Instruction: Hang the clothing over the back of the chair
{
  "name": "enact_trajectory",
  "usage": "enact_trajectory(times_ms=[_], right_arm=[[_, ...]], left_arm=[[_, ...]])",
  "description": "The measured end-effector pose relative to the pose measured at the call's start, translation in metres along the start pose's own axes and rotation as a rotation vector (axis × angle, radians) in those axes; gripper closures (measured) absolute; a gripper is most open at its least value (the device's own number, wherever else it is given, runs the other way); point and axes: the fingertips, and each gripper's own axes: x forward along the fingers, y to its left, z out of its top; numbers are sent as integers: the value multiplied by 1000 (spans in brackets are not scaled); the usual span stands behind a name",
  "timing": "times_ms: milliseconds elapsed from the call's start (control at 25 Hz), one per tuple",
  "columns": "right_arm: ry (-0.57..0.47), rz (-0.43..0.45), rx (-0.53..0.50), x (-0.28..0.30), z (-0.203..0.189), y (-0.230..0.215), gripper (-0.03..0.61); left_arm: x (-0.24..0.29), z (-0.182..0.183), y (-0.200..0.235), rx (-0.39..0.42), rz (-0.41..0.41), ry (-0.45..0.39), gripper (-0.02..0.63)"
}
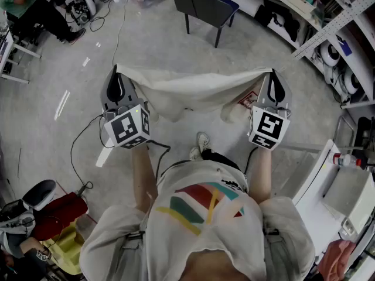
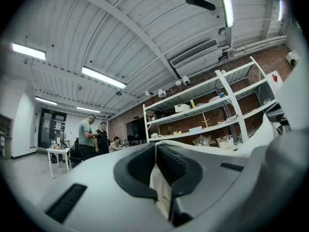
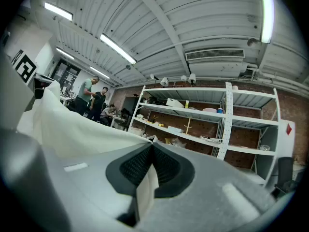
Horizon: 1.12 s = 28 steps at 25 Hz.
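A cream-white garment [image 1: 187, 89] hangs stretched between my two grippers in the head view, sagging in the middle above the floor. My left gripper [image 1: 116, 75] is shut on its left corner, and my right gripper [image 1: 273, 75] is shut on its right corner. In the left gripper view a strip of the cloth [image 2: 161, 190] is pinched between the black pads [image 2: 140, 166]. The right gripper view shows the same: cloth [image 3: 145, 190] is clamped between its pads [image 3: 133, 168], and the rest of it billows off to the left. A dark chair [image 1: 205, 7] stands further ahead on the floor.
Metal shelving [image 1: 334, 22] runs along the right, with a white cabinet [image 1: 345, 186] nearer me. Cables [image 1: 82, 145] trail on the floor at left. A person [image 1: 35, 10] sits at the far left. A red bag [image 1: 58, 212] and clutter lie at lower left.
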Motion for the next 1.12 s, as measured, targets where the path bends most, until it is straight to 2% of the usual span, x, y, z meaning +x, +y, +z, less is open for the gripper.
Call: enact_trajectory(times_ms=[280, 520, 1120], right_arm=[[1, 19, 5, -1, -6, 9, 572], [7, 13, 22, 3, -11, 2, 572], [-42, 67, 43, 31, -10, -13, 572]], left_arm=[[-2, -4, -16, 22, -33, 15, 598], [2, -8, -11, 23, -14, 25, 598], [25, -9, -23, 18, 25, 29, 598]])
